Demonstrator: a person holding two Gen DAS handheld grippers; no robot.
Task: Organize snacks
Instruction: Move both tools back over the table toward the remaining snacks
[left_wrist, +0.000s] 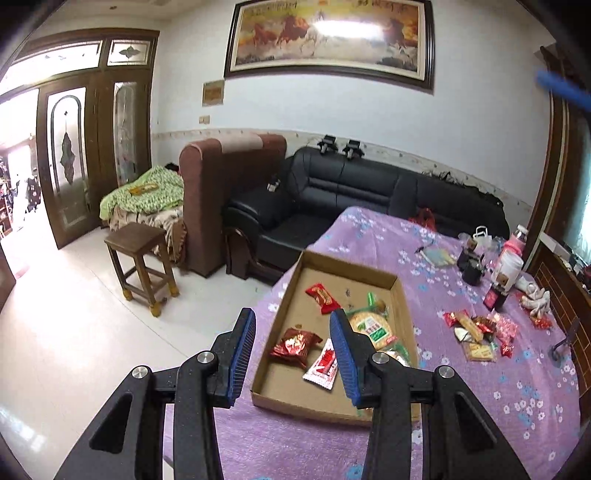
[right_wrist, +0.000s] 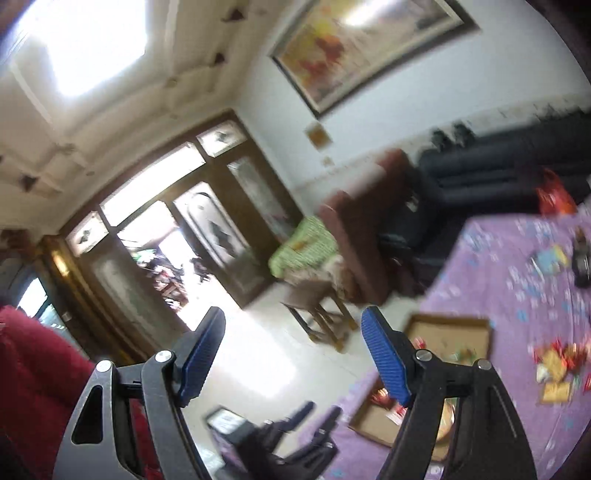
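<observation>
No wrapper print is reading clearly. Left gripper (left_wrist: 291, 332) jaws are standing partly open, holding nothing; cardboard tray (left_wrist: 402, 295) of snacks (left_wrist: 295, 341) is lying just beyond them on the bench (left_wrist: 480, 406). Right gripper (right_wrist: 291, 336) jaws are gaping wide, empty, tray beyond its right jaw.

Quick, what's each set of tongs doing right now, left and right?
Left tongs: open, holding nothing, above the cardboard tray.
Right tongs: open wide, holding nothing, raised off the table.

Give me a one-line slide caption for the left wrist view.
Empty, open left tool above a cardboard tray of wrapped snacks, with more snacks loose on the purple floral tablecloth.
</observation>
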